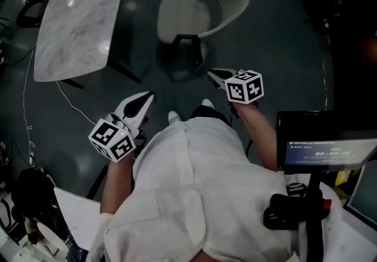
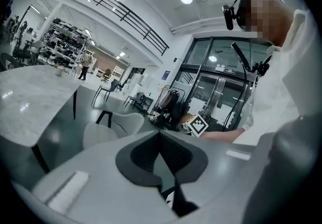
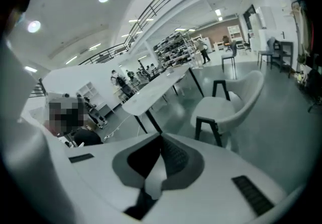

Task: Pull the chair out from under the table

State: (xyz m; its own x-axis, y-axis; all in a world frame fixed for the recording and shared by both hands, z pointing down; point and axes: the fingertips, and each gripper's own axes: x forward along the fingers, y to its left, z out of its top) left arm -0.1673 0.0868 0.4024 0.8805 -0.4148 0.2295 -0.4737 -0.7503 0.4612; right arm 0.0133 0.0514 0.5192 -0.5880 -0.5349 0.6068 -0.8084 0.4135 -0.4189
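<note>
Chair (image 1: 184,16) out in the open, folks: the white shell chair with black legs stands on the dark floor (image 1: 277,49), to the right of the marble bench (image 1: 82,19) and fully clear of its edge, not tucked beneath it. Its curved backrest sits on the side away from the bench, and the seat faces toward it.

Left hand-held gripper (image 1: 147,99) is low by the person's left side, its marker cube (image 1: 112,139) nearest the camera. The left gripper view shows its jaws pressed together with nothing between them, and beyond them the chair (image 2: 113,127) and the bench top (image 2: 30,99).

Right hand-held gripper (image 1: 213,74) hangs short of the chair and well apart from it, its own marker cube (image 1: 244,87) on top. The right gripper view has those jaws closed tip to tip, empty, pointing toward the chair (image 3: 226,107) with the bench (image 3: 156,89) stretching off behind.

A thin white cable (image 1: 26,108) trails over the floor at the left.
</note>
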